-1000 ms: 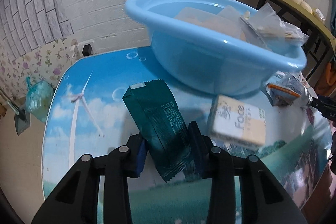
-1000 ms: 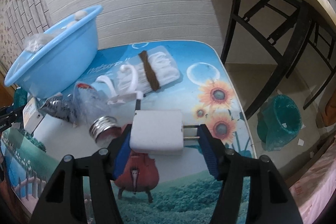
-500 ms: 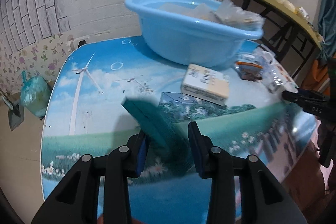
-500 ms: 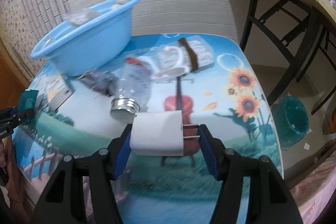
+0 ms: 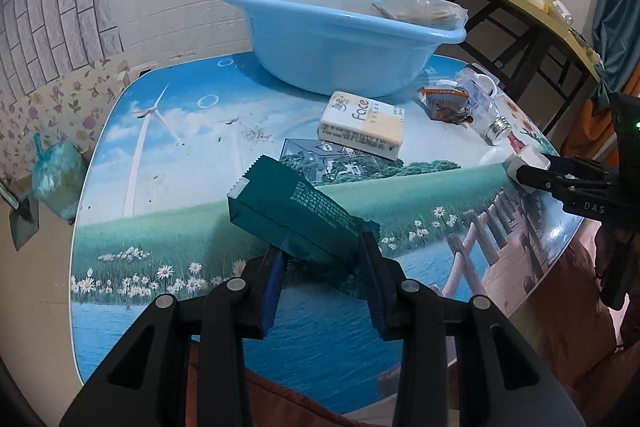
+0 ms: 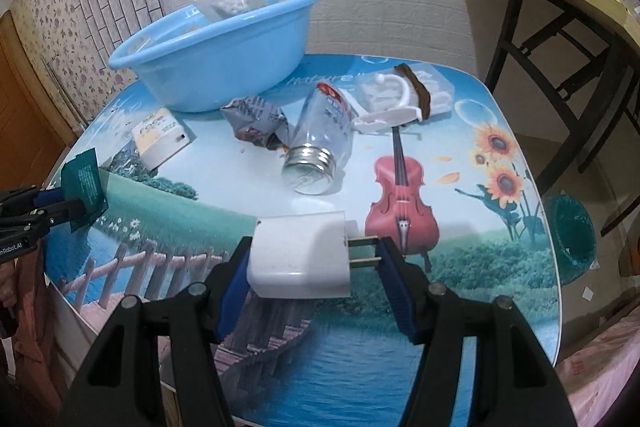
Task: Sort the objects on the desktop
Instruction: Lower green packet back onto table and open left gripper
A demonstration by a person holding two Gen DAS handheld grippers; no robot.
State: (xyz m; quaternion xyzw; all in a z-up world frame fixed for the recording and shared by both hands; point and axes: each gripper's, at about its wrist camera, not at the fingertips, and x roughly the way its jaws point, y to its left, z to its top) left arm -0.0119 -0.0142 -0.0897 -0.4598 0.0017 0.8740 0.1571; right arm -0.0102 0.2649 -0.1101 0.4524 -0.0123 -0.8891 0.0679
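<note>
counter [image 6: 500,291]: we've got the whole picture-print top in both views, with clutter bunched toward the back.
basin [image 5: 344,39]: big blue tub at the far edge, already holding some bags. Our guess is this is where stuff gets sorted to.
tissue pack [image 5: 362,125]: flat on the counter just in front of the basin, untouched.
jar [image 6: 320,139]: lying on its side mid-counter, mouth toward us, crumpled wrapper [image 6: 256,121] touching it. Could roll if we bump it.
packet [image 5: 296,215]: green pouch, off the counter, pinched at its near end by the left gripper [image 5: 322,267]. Fingers closed on it, the rest sticking out forward and tilted.
charger [image 6: 300,255]: white plug block in the right gripper [image 6: 310,267], also in the air. One finger presses the body, the other the prong tips.
risk: that prong-tip grip looks sketchy to us, the charger could twist out. The packet's end-only pinch could slip or swing too.
</note>
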